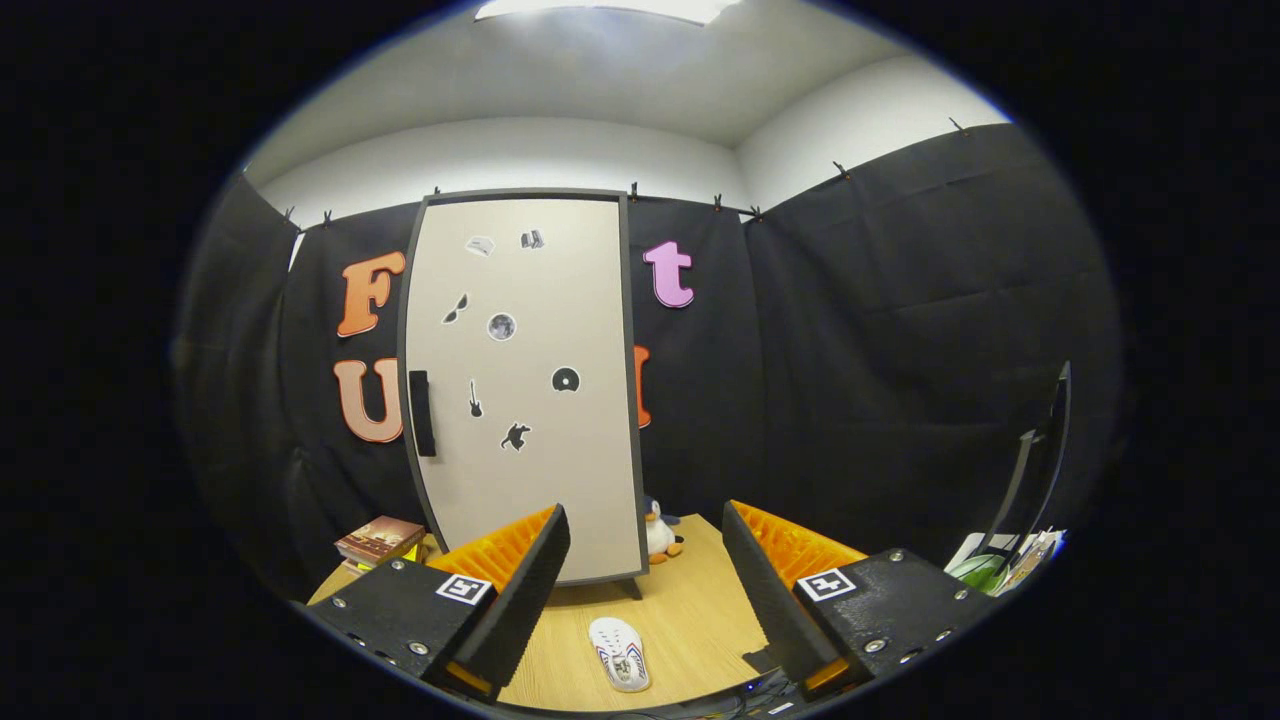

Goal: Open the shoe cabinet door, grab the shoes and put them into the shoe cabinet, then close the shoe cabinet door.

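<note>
Gripper view: shoe (pixel 619 653) on wooden table (pixel 690 600), between fingers of gripper (pixel 646 545); jaws wide apart, holding nothing. Cabinet (pixel 520 385) at 12 o'clock, door closed. Penguin toy (pixel 659 532) at 1 o'clock, books (pixel 380 540) at 10.

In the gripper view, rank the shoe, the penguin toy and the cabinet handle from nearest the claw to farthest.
Claw open, holding nothing.
1. Shoe, on the table between the fingers.
2. Penguin toy, beyond, by the cabinet's foot.
3. Cabinet handle, farthest, on the door's left edge.
</note>
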Demonstrator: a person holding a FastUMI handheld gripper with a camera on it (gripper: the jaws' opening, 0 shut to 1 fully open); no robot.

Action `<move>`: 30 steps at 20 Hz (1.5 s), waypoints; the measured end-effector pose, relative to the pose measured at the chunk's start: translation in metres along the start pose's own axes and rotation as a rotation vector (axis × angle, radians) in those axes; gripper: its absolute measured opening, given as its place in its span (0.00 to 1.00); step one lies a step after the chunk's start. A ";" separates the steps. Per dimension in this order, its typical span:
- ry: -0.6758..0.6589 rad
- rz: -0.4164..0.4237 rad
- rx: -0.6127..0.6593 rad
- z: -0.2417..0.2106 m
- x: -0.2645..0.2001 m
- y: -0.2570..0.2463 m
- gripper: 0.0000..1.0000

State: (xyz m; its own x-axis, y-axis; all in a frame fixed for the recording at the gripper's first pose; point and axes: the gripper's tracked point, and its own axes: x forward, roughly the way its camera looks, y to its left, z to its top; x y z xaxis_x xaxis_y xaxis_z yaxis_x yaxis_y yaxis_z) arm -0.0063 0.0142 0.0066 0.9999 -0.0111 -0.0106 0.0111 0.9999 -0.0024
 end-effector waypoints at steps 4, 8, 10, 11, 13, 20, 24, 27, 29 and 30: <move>-0.001 0.004 -0.012 0.003 0.002 0.008 0.95; 0.016 0.011 -0.006 0.000 0.015 0.030 0.95; 0.029 0.037 0.004 -0.001 0.024 0.049 0.95; 0.033 0.059 0.007 0.000 0.028 0.062 0.95; 0.038 0.105 0.010 0.003 0.040 0.091 0.95; 0.026 0.241 -0.052 0.018 0.088 0.195 0.96; 0.015 0.287 -0.055 0.025 0.119 0.245 0.96; 0.025 0.311 -0.061 0.024 0.143 0.279 0.95; 0.030 0.311 -0.070 0.020 0.161 0.295 0.96; 0.034 0.312 -0.074 0.018 0.171 0.302 0.95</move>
State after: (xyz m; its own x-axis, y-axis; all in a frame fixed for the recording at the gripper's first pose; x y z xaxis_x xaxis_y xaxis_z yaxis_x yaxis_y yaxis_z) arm 0.1682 0.3140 0.0222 0.9541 0.2942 -0.0558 -0.2976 0.9523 -0.0669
